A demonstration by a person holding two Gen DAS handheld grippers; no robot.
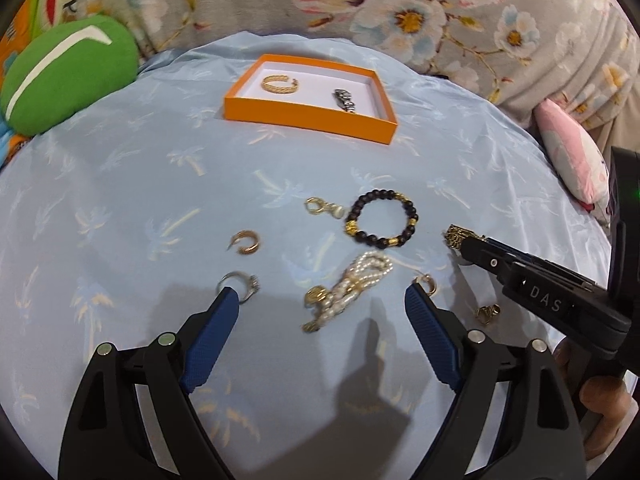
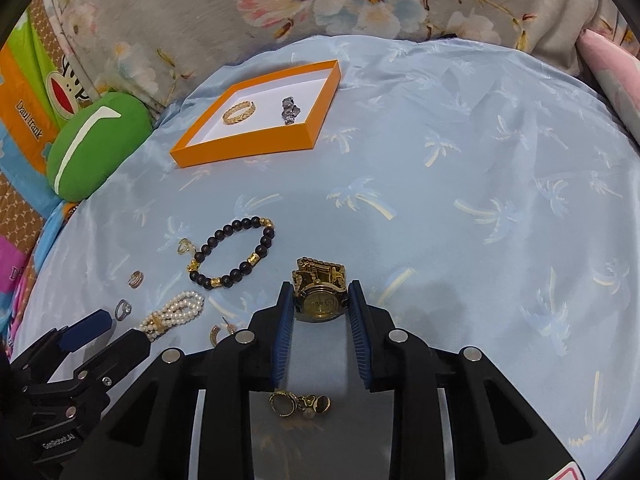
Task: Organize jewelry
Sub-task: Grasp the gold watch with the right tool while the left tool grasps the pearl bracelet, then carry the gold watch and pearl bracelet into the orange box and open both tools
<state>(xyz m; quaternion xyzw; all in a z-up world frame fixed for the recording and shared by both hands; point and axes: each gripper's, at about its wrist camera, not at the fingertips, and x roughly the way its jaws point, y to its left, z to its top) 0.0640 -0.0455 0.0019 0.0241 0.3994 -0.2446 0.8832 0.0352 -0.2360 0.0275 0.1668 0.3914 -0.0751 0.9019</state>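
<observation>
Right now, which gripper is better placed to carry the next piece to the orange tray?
Right. The right gripper is already clamped on the gold watch, ready to carry to the orange tray. The left gripper stands open and empty above the pearl bracelet.

**Even indoor light, soft shadows, fisheye bend**

Bright enough throughout, lit from above and behind the cameras. Soft grey shadows on the blue sheet [image 1: 120, 208] ahead of the left gripper [image 1: 322, 300] and under the right gripper [image 2: 320, 300]. Faint sheen on the satin weave. Slight motion blur on the silver ring [image 1: 240, 284] in the left view. Strong barrel distortion, black vignette in the corners, floral cloth [image 2: 360, 0] bent along the top.
</observation>
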